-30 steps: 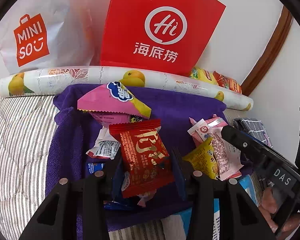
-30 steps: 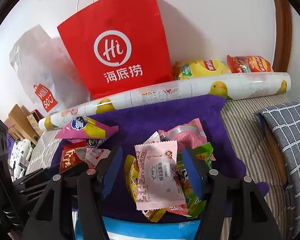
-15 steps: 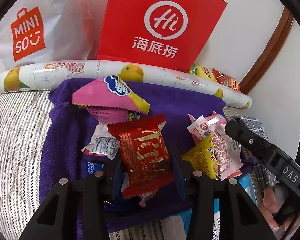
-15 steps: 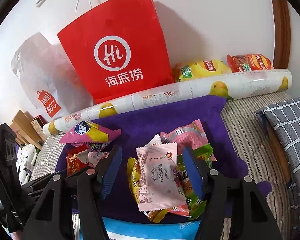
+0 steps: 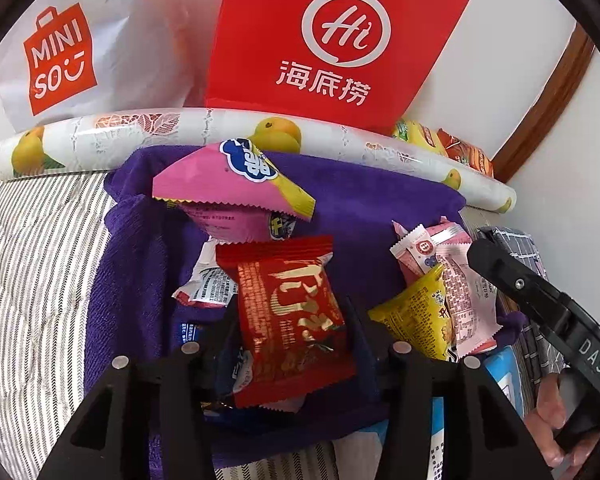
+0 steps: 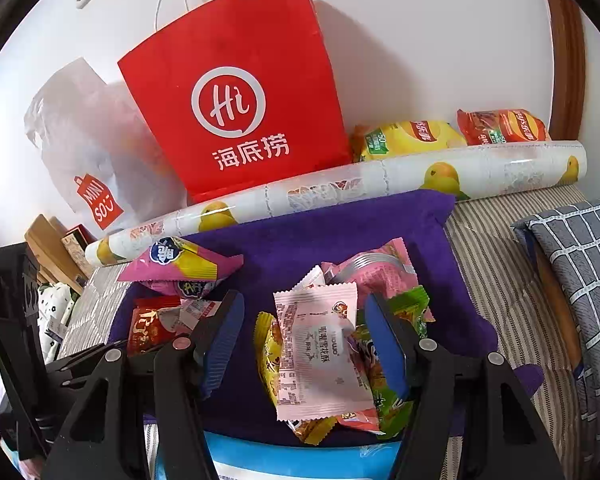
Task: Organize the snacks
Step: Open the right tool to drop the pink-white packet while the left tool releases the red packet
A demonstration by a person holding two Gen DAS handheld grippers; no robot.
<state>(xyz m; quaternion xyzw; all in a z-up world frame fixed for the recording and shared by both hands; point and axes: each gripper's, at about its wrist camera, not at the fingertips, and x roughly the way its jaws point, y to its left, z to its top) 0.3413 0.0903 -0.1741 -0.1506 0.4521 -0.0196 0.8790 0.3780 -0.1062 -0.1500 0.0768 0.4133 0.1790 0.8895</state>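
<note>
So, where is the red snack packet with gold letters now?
In the left wrist view, the red snack packet lies on the purple towel, between the left gripper's opening jaws.

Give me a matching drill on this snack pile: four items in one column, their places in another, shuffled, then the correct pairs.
Items
1. red snack packet
2. pale pink packet
3. red paper bag
4. yellow chip bag

Places
A. standing against the wall, behind the patterned roll
B. between the left gripper fingers
C. lying behind the roll, right of the red bag
D. between the right gripper fingers

Pairs: 1-B, 2-D, 3-A, 4-C
</note>
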